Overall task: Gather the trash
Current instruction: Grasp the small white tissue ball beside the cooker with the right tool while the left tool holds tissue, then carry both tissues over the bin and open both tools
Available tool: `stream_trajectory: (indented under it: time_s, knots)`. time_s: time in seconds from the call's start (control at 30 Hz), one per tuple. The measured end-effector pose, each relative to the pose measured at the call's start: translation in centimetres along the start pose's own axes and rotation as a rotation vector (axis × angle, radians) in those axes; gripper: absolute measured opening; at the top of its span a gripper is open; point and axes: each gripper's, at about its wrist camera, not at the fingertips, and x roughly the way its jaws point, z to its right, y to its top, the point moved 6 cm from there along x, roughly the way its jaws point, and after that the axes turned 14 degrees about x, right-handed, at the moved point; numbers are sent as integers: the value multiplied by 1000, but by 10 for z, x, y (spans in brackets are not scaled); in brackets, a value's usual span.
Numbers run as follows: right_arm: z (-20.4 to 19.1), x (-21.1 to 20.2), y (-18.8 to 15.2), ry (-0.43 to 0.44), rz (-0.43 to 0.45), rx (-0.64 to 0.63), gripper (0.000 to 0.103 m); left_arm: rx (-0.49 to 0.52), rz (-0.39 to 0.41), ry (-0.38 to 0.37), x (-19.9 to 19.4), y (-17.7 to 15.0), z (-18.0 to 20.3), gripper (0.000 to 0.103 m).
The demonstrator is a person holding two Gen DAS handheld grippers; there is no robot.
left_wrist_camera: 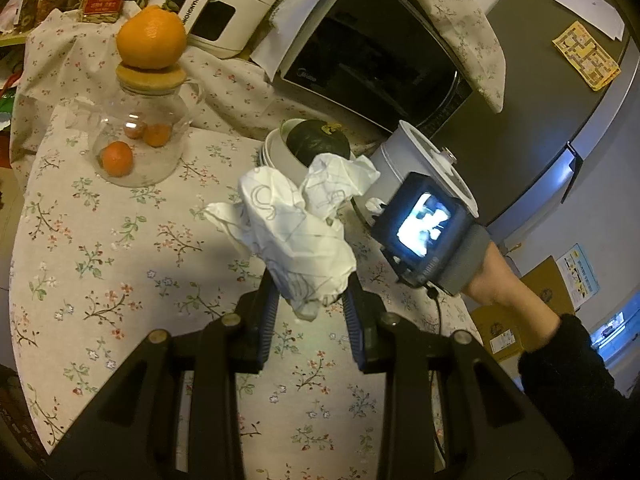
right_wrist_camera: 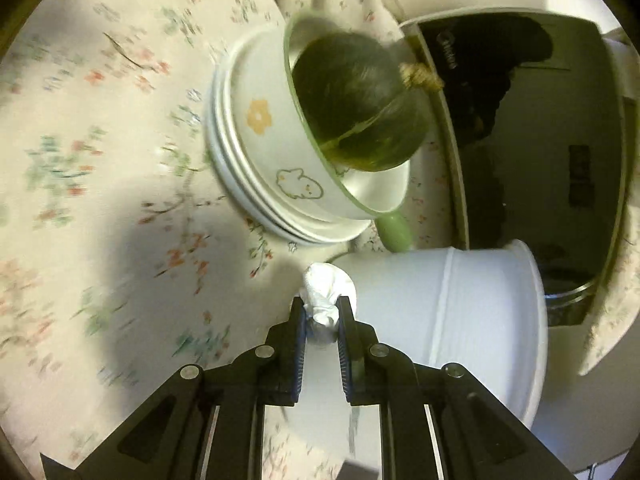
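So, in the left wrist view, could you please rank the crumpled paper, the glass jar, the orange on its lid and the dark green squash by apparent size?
1. Crumpled paper, though it sits nearest the camera, so this is unsure.
2. Glass jar.
3. and 4. Orange and dark green squash look alike; the squash is partly hidden.

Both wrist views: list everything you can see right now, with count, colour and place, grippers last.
crumpled paper: one, white, large, clamped in the left gripper above the table
tissue wad: one, white, small, pinched in the right gripper
bin: one, white, beside the bowl
bowl: one, white with green rim, on stacked plates
squash: one, dark green, in the bowl
glass jar: one, clear, wooden lid, far left
orange: one, on the jar lid
microwave: one, dark, at the back
tablecloth: one, floral, covering the table
left gripper: black, shut on paper
right gripper: black, shut on tissue
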Motion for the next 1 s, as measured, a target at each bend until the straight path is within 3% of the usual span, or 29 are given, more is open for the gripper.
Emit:
stream_trajectory:
  time_s: [0.13, 0.3, 0.57, 1.0]
  knots:
    - [15, -28, -15, 33, -4, 79, 15, -12, 2, -15, -4, -2, 6, 33]
    - [3, -94, -40, 59, -20, 170, 15, -12, 17, -29, -14, -5, 20, 33]
    - [0, -172, -100, 90, -28, 309, 15, 55, -4, -93, -22, -20, 74, 33]
    - [-6, -237, -192, 107, -31, 486, 16, 165, -97, -167, -13, -69, 152, 33]
